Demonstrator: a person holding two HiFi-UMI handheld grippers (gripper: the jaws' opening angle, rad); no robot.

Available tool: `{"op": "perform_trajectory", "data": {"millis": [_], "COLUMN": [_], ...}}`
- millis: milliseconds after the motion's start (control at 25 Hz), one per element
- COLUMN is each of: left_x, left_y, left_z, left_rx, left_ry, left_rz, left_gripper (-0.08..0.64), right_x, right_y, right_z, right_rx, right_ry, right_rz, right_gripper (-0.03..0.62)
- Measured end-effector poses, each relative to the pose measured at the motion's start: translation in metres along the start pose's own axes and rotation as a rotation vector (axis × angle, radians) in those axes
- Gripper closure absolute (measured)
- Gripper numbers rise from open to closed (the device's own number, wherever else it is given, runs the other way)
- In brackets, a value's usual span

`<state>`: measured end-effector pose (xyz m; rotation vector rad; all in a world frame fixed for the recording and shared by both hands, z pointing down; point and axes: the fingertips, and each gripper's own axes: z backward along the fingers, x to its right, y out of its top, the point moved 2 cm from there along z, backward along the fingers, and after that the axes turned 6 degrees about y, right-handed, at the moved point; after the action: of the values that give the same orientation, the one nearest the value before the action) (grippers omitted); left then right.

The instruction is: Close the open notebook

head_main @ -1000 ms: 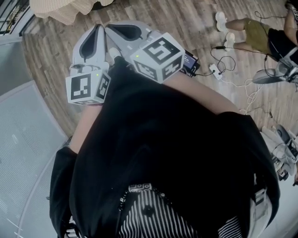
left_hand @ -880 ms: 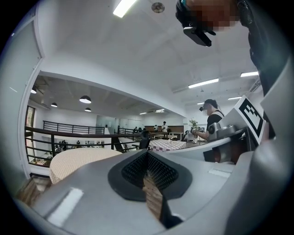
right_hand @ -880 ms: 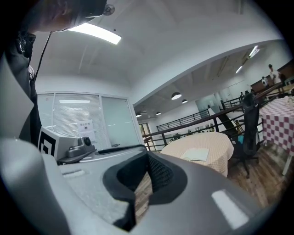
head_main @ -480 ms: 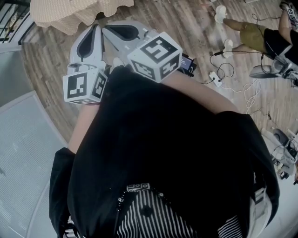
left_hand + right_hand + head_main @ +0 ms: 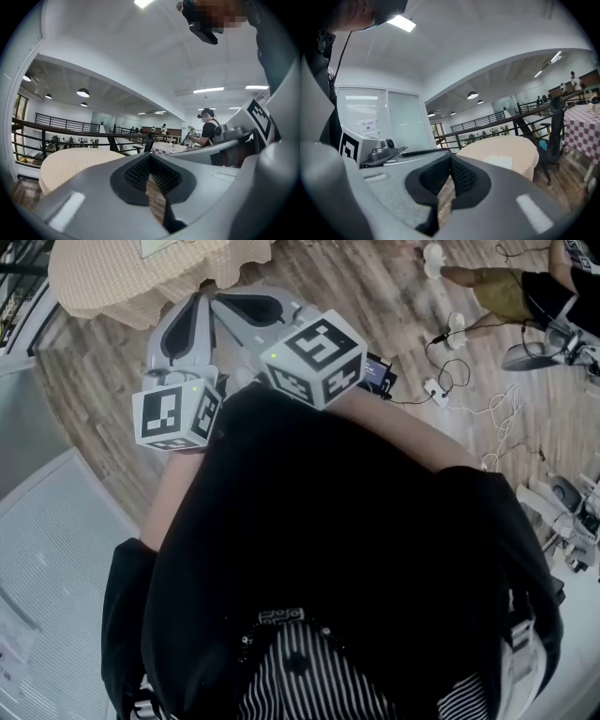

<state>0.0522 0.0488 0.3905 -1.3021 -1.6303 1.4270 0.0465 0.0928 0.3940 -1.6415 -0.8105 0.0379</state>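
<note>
Head view: the left gripper (image 5: 194, 301) and the right gripper (image 5: 225, 302) are held side by side close in front of the person's black shirt (image 5: 356, 549). Both point toward a round surface (image 5: 103, 282) under a beige cloth at the upper left. More of that surface shows than a second ago. The seated person (image 5: 502, 287) and the cables (image 5: 469, 399) on the wooden floor (image 5: 375, 282) have slid toward the right edge. The grippers keep their place before the chest. I judge that the person is walking up to the surface and that the closing itself has not begun. A pale flat thing (image 5: 157, 246) lies on the cloth at the very top edge. It is probably the notebook, but it is too small here to be sure.

Left gripper view: the jaws meet at their tips with nothing between them, and only floor shows through the slit behind the tips. The cloth-covered surface lies beyond, low at the left and well apart. No notebook can be made out from here. A person wearing a headset (image 5: 207, 127) stands far off.

Right gripper view: these jaws are also closed and empty. Past them the pale flat thing rests on top of the round surface, well apart from the gripper. I cannot tell whether its pages lie open. The reach is still to come, and closed jaws could serve to tip a cover over.
</note>
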Motion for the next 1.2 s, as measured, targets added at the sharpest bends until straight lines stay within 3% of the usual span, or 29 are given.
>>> {"op": "perform_trajectory", "data": {"millis": [200, 440, 1040, 1200], "left_x": [-0.006, -0.015, -0.012, 0.005], "left_y": [0.038, 0.074, 0.112, 0.104], "left_z": [-0.006, 0.012, 0.058, 0.094], "left_rx": [-0.008, -0.012, -0.011, -0.008], "left_ry": [-0.032, -0.014, 0.074, 0.114], "left_rz": [-0.001, -0.005, -0.008, -0.01], "left_gripper": [0.561, 0.561, 0.563, 0.563], "right_x": [-0.004, -0.031, -0.079, -0.106], "right_y": [0.038, 0.069, 0.104, 0.091], "right_z": [-0.003, -0.008, 0.002, 0.022], "right_rx": [0.011, 0.015, -0.004, -0.016], "right_ry": [-0.044, -0.039, 0.039, 0.083], "right_rz": [-0.019, -0.027, 0.014, 0.028], "right_gripper": [0.591, 0.591, 0.591, 0.591]}}
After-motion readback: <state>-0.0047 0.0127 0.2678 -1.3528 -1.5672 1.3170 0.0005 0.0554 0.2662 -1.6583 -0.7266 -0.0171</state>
